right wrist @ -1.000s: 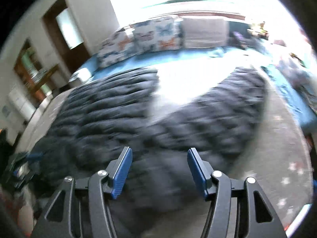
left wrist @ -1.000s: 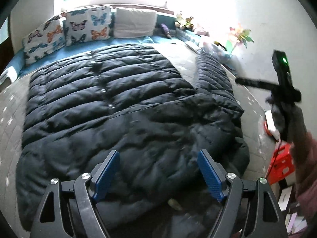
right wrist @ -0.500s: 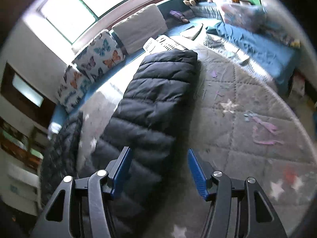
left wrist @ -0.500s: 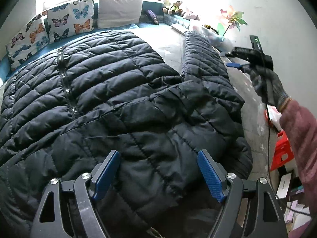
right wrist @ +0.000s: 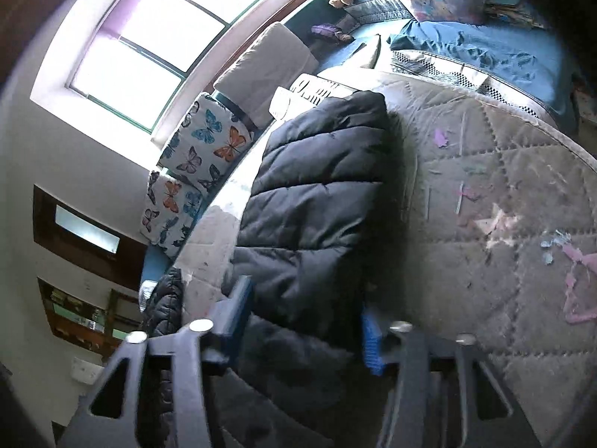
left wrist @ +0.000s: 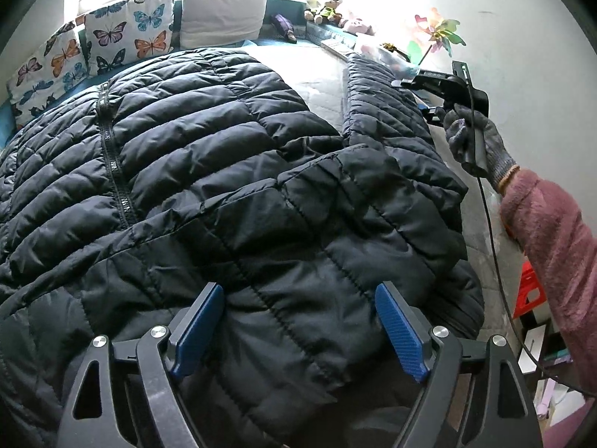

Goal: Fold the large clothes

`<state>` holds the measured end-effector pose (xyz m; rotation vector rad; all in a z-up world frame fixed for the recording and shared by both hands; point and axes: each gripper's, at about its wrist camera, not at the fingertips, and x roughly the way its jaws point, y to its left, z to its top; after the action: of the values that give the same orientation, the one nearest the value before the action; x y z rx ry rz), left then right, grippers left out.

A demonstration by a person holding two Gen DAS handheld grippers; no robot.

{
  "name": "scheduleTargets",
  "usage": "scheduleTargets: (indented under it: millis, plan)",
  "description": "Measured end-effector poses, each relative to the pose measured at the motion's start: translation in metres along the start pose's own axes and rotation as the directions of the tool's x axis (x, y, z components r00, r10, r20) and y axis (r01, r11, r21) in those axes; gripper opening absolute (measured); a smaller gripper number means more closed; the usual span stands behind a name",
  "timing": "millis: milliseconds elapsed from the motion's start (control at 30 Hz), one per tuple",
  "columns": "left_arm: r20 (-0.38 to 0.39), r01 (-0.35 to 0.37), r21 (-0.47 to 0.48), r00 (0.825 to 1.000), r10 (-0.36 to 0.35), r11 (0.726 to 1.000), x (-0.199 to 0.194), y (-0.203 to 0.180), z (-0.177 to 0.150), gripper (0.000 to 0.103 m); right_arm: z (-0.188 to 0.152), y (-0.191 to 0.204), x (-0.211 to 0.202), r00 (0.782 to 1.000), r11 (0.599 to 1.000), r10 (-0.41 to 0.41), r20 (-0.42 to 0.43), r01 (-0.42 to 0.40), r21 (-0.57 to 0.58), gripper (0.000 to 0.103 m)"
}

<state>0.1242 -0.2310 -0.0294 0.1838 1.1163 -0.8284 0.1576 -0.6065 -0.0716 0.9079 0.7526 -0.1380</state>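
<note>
Two blue-padded fingers of the left hand-held gripper (left wrist: 298, 330) stand spread wide, hovering just above the black quilted jacket (left wrist: 231, 194) with nothing between them. That jacket lies spread over a grey quilted mat (right wrist: 496, 186), its zipper (left wrist: 112, 156) running up the left part of the body, and a folded-over panel of it lies directly ahead of the fingers. One sleeve (left wrist: 384, 100) stretches away on the right side, apart from the body with a strip of mat showing between them.

Beside that sleeve, seen from the left wrist, the right hand-held gripper (left wrist: 436, 82) is carried by a hand in a grey knit glove (left wrist: 474, 138) with a pink fuzzy cuff behind it. From its own wrist view, the right hand-held gripper (right wrist: 302, 321) has its fingers apart, one on either side of the sleeve's width (right wrist: 321, 201); blur hides whether the pads touch the fabric.

Farther out, butterfly cushions (left wrist: 127, 37) and a plain pale cushion (left wrist: 224, 15) line the window side, with stuffed toys (left wrist: 321, 5) near them, a pinwheel (left wrist: 436, 33) by the white wall, and a red stool (left wrist: 528, 295) at the right edge.
</note>
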Motion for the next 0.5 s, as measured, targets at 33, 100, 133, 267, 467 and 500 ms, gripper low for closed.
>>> scheduleTargets:
  millis: [33,100,133,267,467,500]
  plan:
    - [0.001,0.000,0.001,1.000,0.000,1.000,0.000,0.000,0.000,0.089,0.000,-0.001,0.000,1.000,1.000,-0.002,-0.004,0.002,0.006,0.037]
    - [0.002,0.001,-0.001,1.000,-0.001,1.000,0.001,0.000,0.000,0.090,-0.002,-0.002,-0.003,1.000,1.000,0.004,-0.002,-0.004,0.018,0.024]
    - [0.002,0.003,-0.003,1.000,-0.003,1.000,0.000,0.000,0.000,0.090,-0.003,-0.001,-0.006,1.000,1.000,0.012,0.004,-0.013,0.019,0.022]
    - [0.007,0.004,-0.015,1.000,-0.004,1.000,-0.003,0.001,0.002,0.090,-0.004,0.014,-0.025,0.997,0.997,0.073,0.039,-0.074,0.011,0.014]
    - [0.058,-0.031,-0.036,0.998,0.033,0.999,-0.028,0.005,-0.002,0.090,-0.015,0.076,-0.066,0.986,0.980,0.154,0.070,-0.143,-0.141,0.013]
    - [0.067,-0.035,-0.042,0.997,0.038,0.999,-0.033,0.006,-0.004,0.090,-0.019,0.086,-0.071,0.984,0.974,0.164,0.073,-0.150,-0.167,0.013]
